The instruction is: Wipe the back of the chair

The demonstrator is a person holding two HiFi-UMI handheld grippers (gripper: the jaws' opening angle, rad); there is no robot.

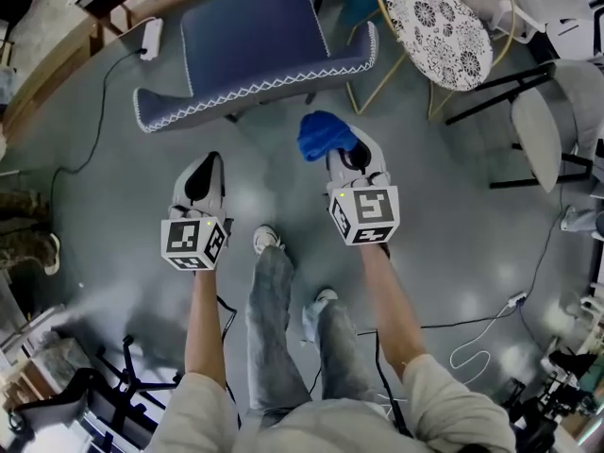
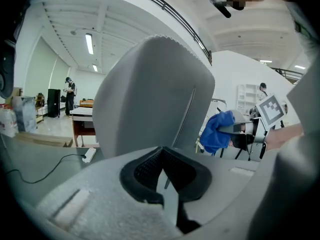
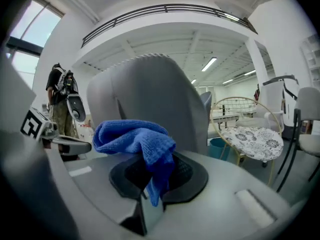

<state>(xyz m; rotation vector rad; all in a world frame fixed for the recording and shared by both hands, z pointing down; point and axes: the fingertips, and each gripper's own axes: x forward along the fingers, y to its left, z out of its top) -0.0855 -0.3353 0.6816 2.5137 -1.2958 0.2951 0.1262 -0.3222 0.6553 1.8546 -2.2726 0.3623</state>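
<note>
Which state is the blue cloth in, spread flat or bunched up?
Bunched up: the blue cloth sits crumpled in the right gripper's shut jaws.

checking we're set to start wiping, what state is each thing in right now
left gripper: shut, nothing between its jaws
right gripper: shut on the blue cloth
blue cloth: bunched up, pinched in the right gripper, clear of the chair
chair: upright, back facing the grippers, untouched

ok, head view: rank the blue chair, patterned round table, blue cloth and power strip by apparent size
1. blue chair
2. patterned round table
3. blue cloth, held up nearer the camera, so it looks larger than it is
4. power strip
</note>
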